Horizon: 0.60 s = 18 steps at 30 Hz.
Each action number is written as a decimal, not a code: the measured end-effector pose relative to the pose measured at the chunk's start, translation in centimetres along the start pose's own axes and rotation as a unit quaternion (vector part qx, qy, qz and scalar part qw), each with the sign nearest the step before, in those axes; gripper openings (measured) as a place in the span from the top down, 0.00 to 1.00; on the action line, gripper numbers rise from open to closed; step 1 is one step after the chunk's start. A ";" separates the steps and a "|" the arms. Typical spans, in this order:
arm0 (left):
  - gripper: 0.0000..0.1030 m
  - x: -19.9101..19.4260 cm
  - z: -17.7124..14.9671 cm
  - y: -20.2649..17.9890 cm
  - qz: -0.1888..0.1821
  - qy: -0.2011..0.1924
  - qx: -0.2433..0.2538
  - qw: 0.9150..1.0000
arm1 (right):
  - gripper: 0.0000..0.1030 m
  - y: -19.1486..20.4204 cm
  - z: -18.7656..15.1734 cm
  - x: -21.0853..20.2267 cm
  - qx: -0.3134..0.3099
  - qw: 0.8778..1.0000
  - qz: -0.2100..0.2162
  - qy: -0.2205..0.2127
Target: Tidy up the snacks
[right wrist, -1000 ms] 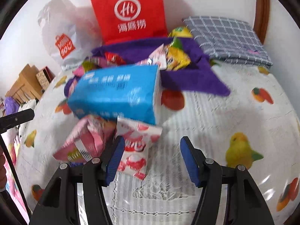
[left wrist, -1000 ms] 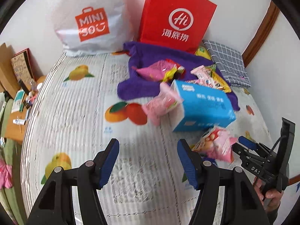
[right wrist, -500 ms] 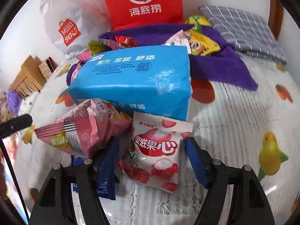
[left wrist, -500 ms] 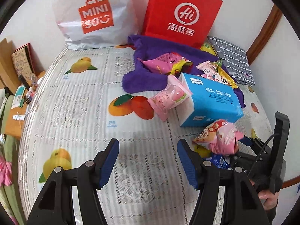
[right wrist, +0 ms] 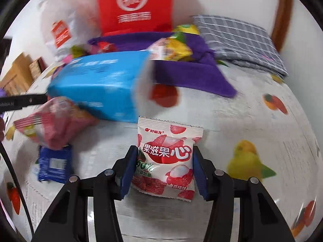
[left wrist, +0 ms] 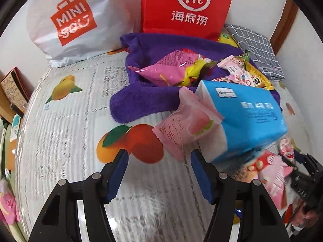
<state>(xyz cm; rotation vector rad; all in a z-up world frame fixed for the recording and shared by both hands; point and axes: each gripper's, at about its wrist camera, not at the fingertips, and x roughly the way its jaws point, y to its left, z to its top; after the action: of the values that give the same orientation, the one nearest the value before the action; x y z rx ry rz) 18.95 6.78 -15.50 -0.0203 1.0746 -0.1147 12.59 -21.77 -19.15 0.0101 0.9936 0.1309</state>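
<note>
My right gripper [right wrist: 164, 169] is closed on a white-and-red lychee candy packet [right wrist: 167, 157], both pads touching its sides, above the bedspread. My left gripper [left wrist: 159, 173] is open and empty, just short of a pale pink peach snack packet [left wrist: 185, 129] that leans on a blue tissue pack [left wrist: 242, 117]. A crumpled pink snack bag [right wrist: 54, 125] and a small blue packet [right wrist: 54, 165] lie left of the right gripper. More snack packets [left wrist: 173, 70] lie on a purple towel [left wrist: 141, 100] behind the tissue pack.
A red paper bag [left wrist: 187, 8] and a white Miniso bag [left wrist: 70, 24] stand at the wall. A grey checked cloth [right wrist: 240, 40] lies at the back right. Cardboard boxes [right wrist: 18, 74] stand off the bed's left edge. The right gripper shows in the left wrist view [left wrist: 302, 173].
My right gripper has closed on the lychee candy packet and lifted it back from the tissue pack. My left gripper has moved forward toward the pink peach packet.
</note>
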 end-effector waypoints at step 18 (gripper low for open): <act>0.61 2.4 0.0 -1.7 0.003 -0.063 0.035 0.997 | 0.43 -1.0 0.2 0.4 0.017 1.000 0.007 -0.012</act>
<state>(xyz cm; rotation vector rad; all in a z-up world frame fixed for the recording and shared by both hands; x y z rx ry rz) 19.95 4.89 -17.44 0.0394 0.9434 -0.1439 13.11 -22.70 -19.46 0.0490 0.9711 0.1267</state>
